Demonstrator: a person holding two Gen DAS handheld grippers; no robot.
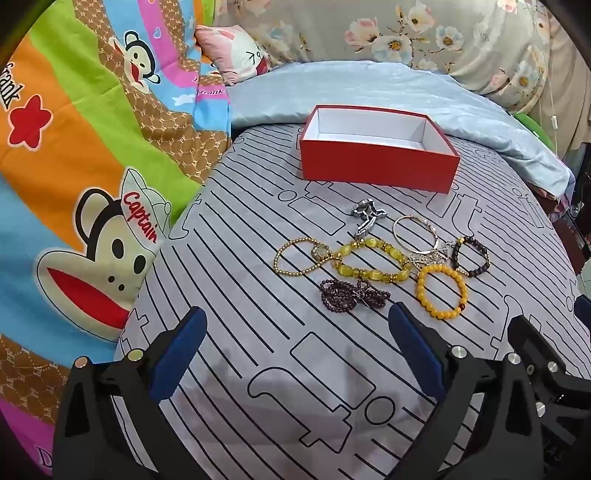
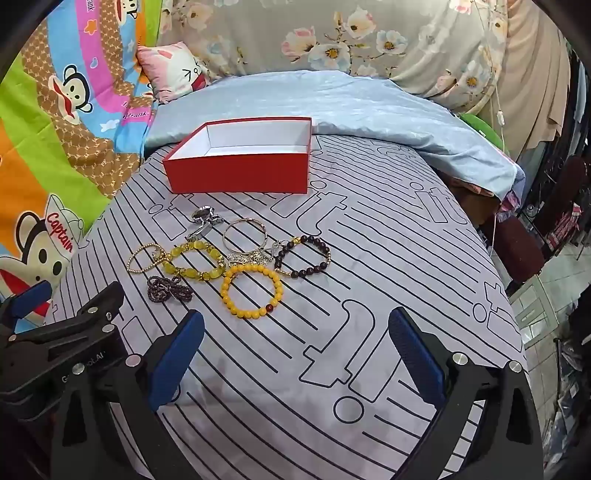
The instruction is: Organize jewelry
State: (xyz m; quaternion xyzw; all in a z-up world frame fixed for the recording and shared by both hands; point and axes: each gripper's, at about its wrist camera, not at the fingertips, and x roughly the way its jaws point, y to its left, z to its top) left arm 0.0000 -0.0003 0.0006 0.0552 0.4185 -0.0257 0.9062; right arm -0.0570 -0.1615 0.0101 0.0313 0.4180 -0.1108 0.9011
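Observation:
An open, empty red box [image 1: 376, 168] [image 2: 240, 173] stands on the striped bed sheet. In front of it lies a cluster of jewelry: a gold bead bracelet [image 1: 293, 256], a yellow stone bracelet [image 1: 373, 260] [image 2: 194, 262], an orange bead bracelet [image 1: 441, 291] [image 2: 251, 290], a dark bead bracelet [image 1: 471, 256] [image 2: 303, 256], a purple bead string [image 1: 352, 295] [image 2: 168, 290], a thin bangle [image 1: 415, 230] [image 2: 245, 232] and a silver watch [image 1: 365, 216] [image 2: 203, 221]. My left gripper [image 1: 295, 347] is open, just short of the purple string. My right gripper [image 2: 295, 347] is open, near the orange bracelet.
A colourful cartoon blanket [image 1: 74, 166] lies at the left. A light blue quilt [image 1: 369, 88] and a floral pillow [image 1: 424, 33] lie behind the box. The bed edge and floor [image 2: 546, 295] are at the right. The right gripper's body [image 1: 546, 354] shows at the left view's right edge.

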